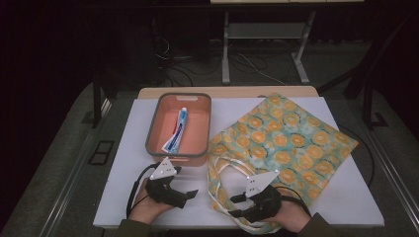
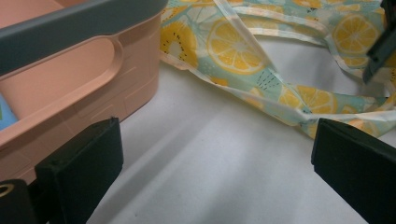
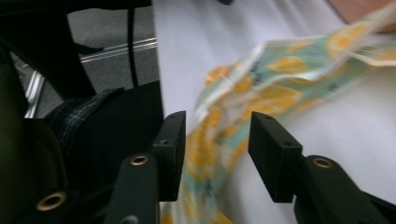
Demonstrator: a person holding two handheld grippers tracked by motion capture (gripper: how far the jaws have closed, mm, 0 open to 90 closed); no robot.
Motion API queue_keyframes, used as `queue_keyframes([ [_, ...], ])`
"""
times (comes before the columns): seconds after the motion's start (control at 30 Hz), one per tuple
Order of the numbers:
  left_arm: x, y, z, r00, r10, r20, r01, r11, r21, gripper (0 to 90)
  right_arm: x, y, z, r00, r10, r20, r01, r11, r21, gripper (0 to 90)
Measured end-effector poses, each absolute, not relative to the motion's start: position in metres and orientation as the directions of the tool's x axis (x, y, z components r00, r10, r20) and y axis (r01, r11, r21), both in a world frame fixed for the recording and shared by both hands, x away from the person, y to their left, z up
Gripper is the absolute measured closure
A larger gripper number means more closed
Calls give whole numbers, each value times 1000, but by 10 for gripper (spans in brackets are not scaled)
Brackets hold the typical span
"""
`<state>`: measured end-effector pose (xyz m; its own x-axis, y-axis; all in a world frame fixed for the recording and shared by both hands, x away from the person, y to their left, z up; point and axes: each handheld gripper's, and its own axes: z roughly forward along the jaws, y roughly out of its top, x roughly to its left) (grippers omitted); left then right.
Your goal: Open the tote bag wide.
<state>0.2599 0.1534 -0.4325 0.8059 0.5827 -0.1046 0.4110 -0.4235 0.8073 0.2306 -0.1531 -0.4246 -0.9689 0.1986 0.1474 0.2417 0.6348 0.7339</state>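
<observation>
A teal cloth bag printed with orange slices lies flat on the right half of the white table. Its straps trail toward the near edge. My right gripper hovers over those straps near the front edge. In the right gripper view its jaws stand apart with a blurred strap running between them, and the pads do not press on it. My left gripper rests just in front of the salmon bin, open and empty. A toothpaste tube lies inside the bin.
The bin's grey-rimmed wall stands close to the left jaw in the left gripper view, with bag fabric beyond it. Bare white table lies between the jaws. The near table edge and the floor are just behind the right gripper.
</observation>
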Motion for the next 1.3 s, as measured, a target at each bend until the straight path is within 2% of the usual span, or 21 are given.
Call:
queue_keyframes([
  [0.17, 260, 153, -433, 806, 582, -107, 412, -422, 808, 10, 227, -142, -432, -974, 160, 160, 226, 662, 715, 597],
  [0.3, 260, 153, -432, 807, 581, -106, 411, -424, 807, 12, 223, -134, -436, -975, 143, 171, 222, 677, 701, 574],
  [0.4, 260, 153, -432, 807, 581, -106, 411, -423, 808, 12, 221, -132, -438, -978, 150, 142, 206, 680, 704, 666],
  [0.43, 260, 153, -432, 807, 582, -106, 411, -422, 808, 13, 223, -133, -437, -978, 159, 136, 208, 673, 709, 761],
  [0.47, 260, 153, -432, 806, 582, -108, 412, -421, 808, 13, 223, -133, -437, -978, 159, 136, 208, 673, 709, 761],
  [0.6, 260, 153, -432, 808, 580, -106, 410, -425, 807, 17, 227, -138, -432, -976, 181, 123, 212, 647, 733, 867],
  [0.73, 260, 154, -432, 808, 580, -105, 409, -423, 809, 17, 234, -146, -427, -971, 206, 122, 226, 622, 749, 879],
  [1.03, 260, 154, -432, 808, 580, -106, 410, -423, 809, 17, 253, -180, -403, -941, 323, 99, 267, 531, 804, 881],
  [1.3, 260, 154, -432, 808, 580, -107, 410, -422, 808, 17, 285, -244, -382, -847, 529, 58, 322, 423, 847, 882],
])
